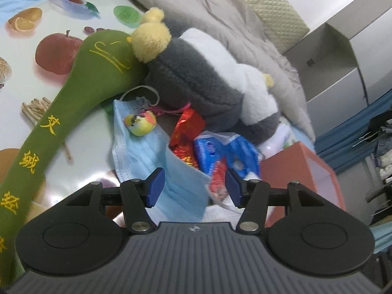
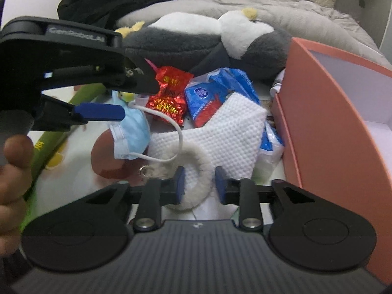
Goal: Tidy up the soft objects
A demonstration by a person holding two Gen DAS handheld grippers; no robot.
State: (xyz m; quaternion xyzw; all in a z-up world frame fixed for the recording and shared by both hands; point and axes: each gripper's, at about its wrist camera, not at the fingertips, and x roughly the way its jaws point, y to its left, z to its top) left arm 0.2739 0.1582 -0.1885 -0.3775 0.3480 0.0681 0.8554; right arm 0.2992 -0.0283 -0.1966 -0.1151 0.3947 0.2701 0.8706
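Note:
My left gripper [image 1: 194,187] is open above a light blue face mask [image 1: 144,152], with a red wrapper [image 1: 218,181] by its right pad. A long green plush [image 1: 49,127] with yellow stitching lies to the left, and a grey-and-white plush [image 1: 196,73] behind. In the right wrist view my right gripper [image 2: 200,185] stands narrowly open around one side of a white fluffy ring [image 2: 204,161]; the pads do not visibly press it. The ring lies on a white textured cloth [image 2: 220,132]. My left gripper [image 2: 137,98] reaches in from the upper left over the face mask [image 2: 132,132].
An open orange box [image 2: 318,122] stands at the right. A red foil packet [image 2: 171,95] and a blue packet [image 2: 215,93] lie in the pile, with a small bird toy [image 1: 140,123] on the mask. Grey bedding [image 1: 220,12] is behind, and a hand [image 2: 14,159] at the left edge.

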